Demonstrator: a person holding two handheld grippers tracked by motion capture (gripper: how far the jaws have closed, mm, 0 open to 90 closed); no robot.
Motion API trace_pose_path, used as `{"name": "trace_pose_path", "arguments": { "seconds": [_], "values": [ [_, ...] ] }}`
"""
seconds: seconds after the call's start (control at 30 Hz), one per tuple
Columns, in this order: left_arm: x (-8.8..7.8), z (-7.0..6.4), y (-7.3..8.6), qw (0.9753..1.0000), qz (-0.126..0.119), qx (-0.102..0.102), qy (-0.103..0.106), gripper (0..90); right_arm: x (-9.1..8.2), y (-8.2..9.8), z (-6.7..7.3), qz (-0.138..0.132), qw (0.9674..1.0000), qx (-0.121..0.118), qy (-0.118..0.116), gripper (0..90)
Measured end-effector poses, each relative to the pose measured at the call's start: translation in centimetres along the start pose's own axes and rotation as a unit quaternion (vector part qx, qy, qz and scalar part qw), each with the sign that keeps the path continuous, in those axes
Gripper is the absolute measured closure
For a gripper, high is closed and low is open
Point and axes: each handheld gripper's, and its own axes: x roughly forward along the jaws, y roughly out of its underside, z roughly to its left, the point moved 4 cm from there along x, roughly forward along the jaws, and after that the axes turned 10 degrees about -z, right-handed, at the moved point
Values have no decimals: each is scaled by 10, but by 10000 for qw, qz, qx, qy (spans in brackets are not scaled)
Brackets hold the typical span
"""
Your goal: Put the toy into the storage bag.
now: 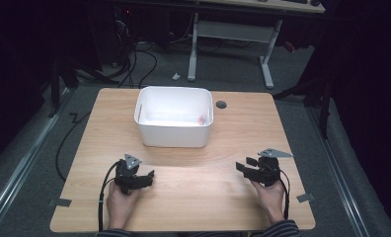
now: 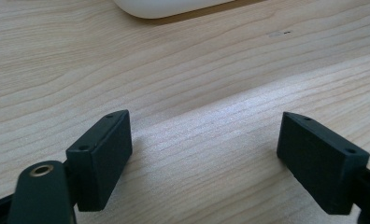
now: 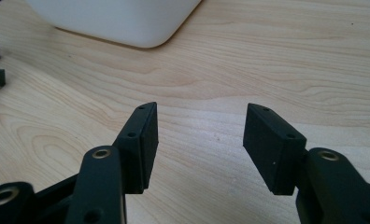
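on grained wood table: left claw, right claw agape, empty; glossy round-cornered white tub beyond.

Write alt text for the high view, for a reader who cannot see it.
A person's hands rest two black grippers on a wooden table, the left gripper and right gripper both empty with jaws apart and pointing inward. Beyond them stands a white rectangular bin with a small reddish item inside at its right wall.

Dim room, grey floor, white-legged desk behind.
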Motion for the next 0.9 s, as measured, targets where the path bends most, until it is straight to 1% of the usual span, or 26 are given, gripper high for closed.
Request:
{"name": "trace_pose_path", "arguments": {
  "seconds": [0.07, 0.17, 0.37, 0.4, 0.53, 0.6, 0.67, 0.7, 0.73, 0.77, 0.83, 0.87, 0.9],
  "values": [
    [0, 0, 0, 10000, 1, 0, -1, 184, 3, 3, 1, 59, 10000, 47, 11, 455],
    [0, 0, 0, 10000, 6, -2, 6, 184, 8, 8, 0, 128, 9999, 34, 56, 455],
    [0, 0, 0, 10000, 7, -2, 6, 184, 18, 17, -1, 256, 9995, -83, 183, 455],
    [0, 0, 0, 10000, 7, -2, 6, 184, 20, 20, -1, 301, 9992, -136, 215, 455],
    [0, 0, 0, 10000, 7, -2, 8, 184, 29, 30, -1, 412, 9984, -213, 325, 454],
    [0, 0, 0, 10000, 7, -3, 8, 184, 33, 35, 1, 354, 9981, -330, 386, 451],
    [0, 0, 0, 10000, 7, -2, 9, 184, 36, 37, 5, 236, 9970, -565, 473, 441],
    [0, 0, 0, 10000, 8, -1, 9, 184, 37, 38, 6, 211, 9961, -676, 518, 439],
    [0, 0, 0, 10000, 7, -3, 10, 184, 38, 38, 9, 257, 9945, -811, 605, 431],
    [0, 0, 0, 10000, 7, -1, 11, 185, 39, 38, 10, 236, 9937, -918, 602, 426],
    [0, 0, 0, 10000, 6, -1, 12, 184, 39, 37, 10, 246, 9937, -895, 624, 407],
    [0, 0, 0, 10000, 6, -1, 12, 185, 40, 37, 9, 260, 9946, -805, 603, 390],
    [0, 0, 0, 10000, 8, -2, 14, 185, 40, 37, 8, 262, 9950, -770, 571, 386]
  ]
}}
